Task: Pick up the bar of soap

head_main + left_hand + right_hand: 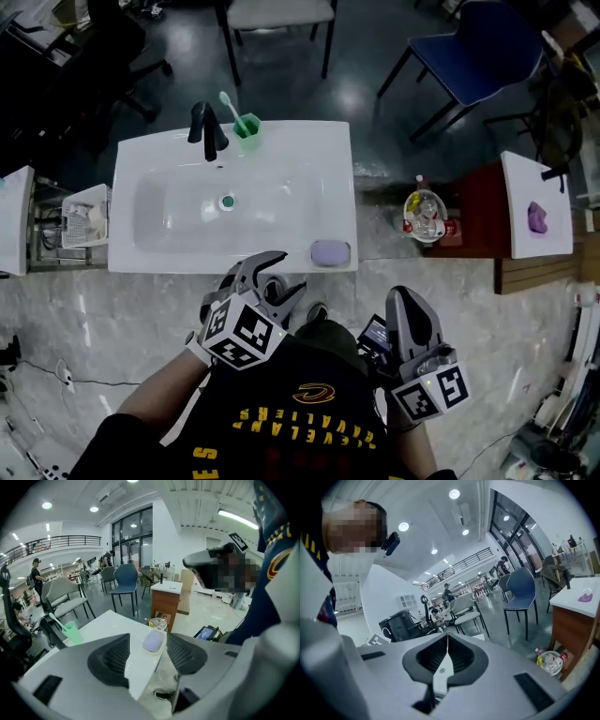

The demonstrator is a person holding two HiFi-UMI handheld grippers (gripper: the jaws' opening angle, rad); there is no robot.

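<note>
A lavender bar of soap lies on the front right corner of the white sink. My left gripper hovers just below the sink's front edge, left of the soap, with its jaws open and nothing between them. In the left gripper view the soap shows beyond the gap of the left gripper, still some way off. My right gripper hangs lower right by the person's body, away from the sink. Its fingertips meet in the right gripper view, so the right gripper is shut and empty.
A black faucet and a green cup with a toothbrush stand at the sink's back rim. A small bin and a brown side table with a purple object are on the right. A blue chair stands behind.
</note>
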